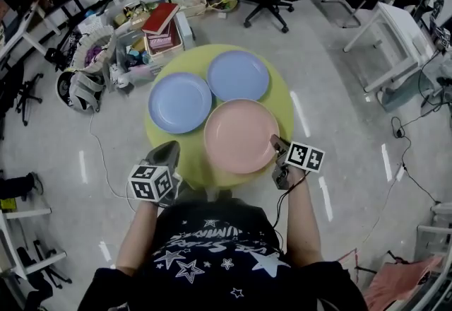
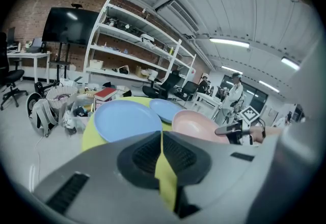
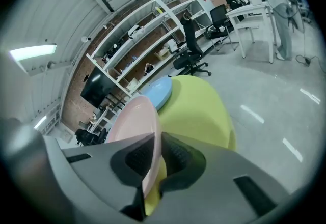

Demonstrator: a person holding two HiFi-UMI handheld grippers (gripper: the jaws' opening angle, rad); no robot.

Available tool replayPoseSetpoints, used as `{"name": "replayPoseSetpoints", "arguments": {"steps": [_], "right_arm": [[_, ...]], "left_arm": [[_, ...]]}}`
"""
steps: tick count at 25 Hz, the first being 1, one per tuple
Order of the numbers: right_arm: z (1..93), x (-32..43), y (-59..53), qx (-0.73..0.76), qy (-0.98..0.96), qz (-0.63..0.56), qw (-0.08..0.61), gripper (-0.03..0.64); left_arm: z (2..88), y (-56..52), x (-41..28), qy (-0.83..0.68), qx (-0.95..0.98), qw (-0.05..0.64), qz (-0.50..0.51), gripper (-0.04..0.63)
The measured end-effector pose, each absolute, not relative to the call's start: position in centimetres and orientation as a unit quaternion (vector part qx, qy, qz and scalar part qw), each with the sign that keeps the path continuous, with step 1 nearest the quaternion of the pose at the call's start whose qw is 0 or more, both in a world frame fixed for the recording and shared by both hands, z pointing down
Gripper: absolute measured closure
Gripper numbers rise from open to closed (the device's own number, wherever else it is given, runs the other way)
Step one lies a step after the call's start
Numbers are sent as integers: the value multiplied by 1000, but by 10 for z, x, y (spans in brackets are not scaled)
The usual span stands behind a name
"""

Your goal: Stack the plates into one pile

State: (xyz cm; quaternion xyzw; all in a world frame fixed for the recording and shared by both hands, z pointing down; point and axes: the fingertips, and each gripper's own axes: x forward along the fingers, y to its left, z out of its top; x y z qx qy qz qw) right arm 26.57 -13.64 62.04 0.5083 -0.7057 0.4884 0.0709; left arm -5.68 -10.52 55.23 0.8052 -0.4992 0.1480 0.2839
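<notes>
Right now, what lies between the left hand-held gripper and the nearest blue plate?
Just bare yellow table before the blue plate, shown in the head view.

Head view: looks from above the person steeply down on the round worktop [image 1: 282, 101], whole top in frame. Left gripper view: sits low at the near rim, faces across the worktop toward the shelving [image 2: 132, 39]. Right gripper view: tilted, pressed close to the pink plate [image 3: 133, 121] — shares worktop and that plate with both others.

three plates are showing over one round green table [image 1: 282, 101]: two blue plates [image 1: 180, 102] [image 1: 238, 75] and one pink plate [image 1: 241, 136]. two grippers are showing: one left gripper [image 1: 168, 150], one right gripper [image 1: 277, 143].
</notes>
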Motion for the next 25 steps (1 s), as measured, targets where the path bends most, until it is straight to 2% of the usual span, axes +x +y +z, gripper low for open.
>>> {"name": "replayPoseSetpoints", "arguments": {"steps": [11, 25], "right_arm": [[591, 287, -206, 603, -619, 501, -52, 586], [611, 275, -280, 673, -532, 508, -74, 578]], "left_arm": [[545, -150, -99, -495, 812, 280, 133, 571], [556, -207, -141, -488, 811, 293, 140, 571]]}}
